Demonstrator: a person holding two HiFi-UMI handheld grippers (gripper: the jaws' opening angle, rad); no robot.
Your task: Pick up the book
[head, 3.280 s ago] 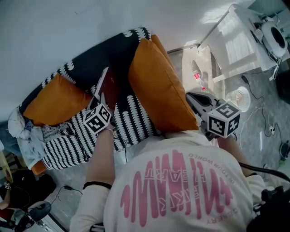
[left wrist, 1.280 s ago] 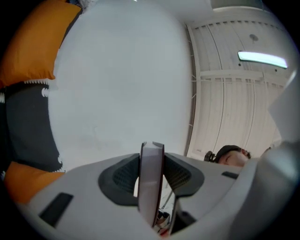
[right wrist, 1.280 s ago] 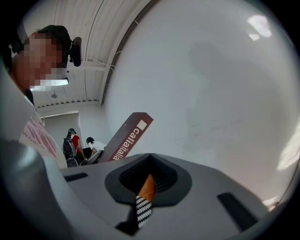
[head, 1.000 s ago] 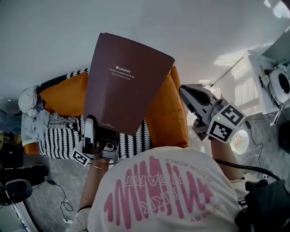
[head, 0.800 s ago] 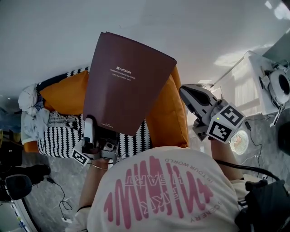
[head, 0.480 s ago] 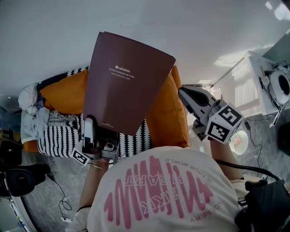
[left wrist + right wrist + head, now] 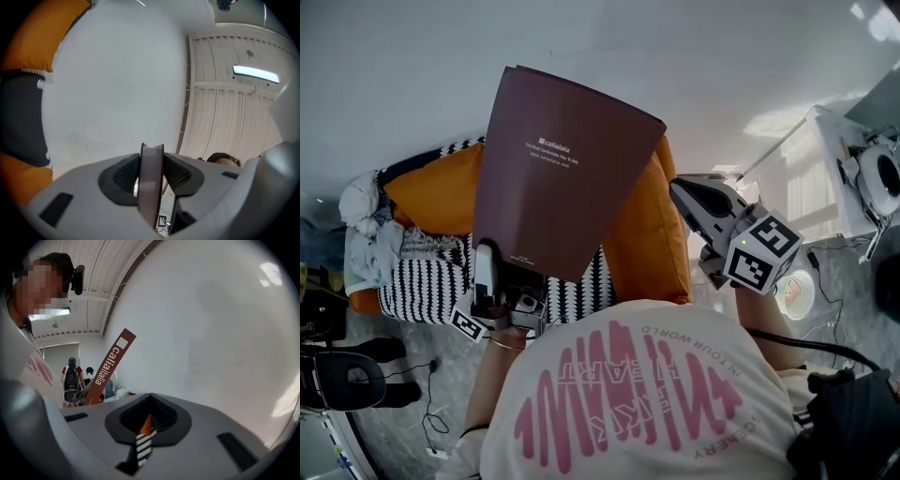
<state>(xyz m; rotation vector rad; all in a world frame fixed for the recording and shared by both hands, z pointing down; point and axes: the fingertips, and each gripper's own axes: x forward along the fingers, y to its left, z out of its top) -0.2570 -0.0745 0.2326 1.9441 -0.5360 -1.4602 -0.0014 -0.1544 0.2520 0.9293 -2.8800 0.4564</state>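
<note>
The book [image 7: 562, 169] is a thin maroon volume with small white print on its cover. It stands upright in the air in front of the white wall, above the sofa. My left gripper [image 7: 508, 281] is shut on its lower edge. In the left gripper view the book's edge [image 7: 151, 187] sits clamped between the two dark pads of the left gripper [image 7: 151, 164]. My right gripper [image 7: 682, 190] hovers to the right of the book, apart from it, over the orange cushion [image 7: 647, 234]. The right gripper [image 7: 146, 425] has its jaws together with nothing in them, and the book [image 7: 108, 366] shows to its left.
The sofa's black-and-white striped cover [image 7: 422, 281] lies below, with a second orange cushion [image 7: 427, 197] and a heap of clothes [image 7: 361, 234] at its left end. A white rack [image 7: 825, 159] and a small fan [image 7: 792, 286] stand at the right. Cables run over the floor.
Since the oldest frame my left gripper has lifted the book off the sofa and stood it upright. Over the last second both grippers and the book have kept still.
</note>
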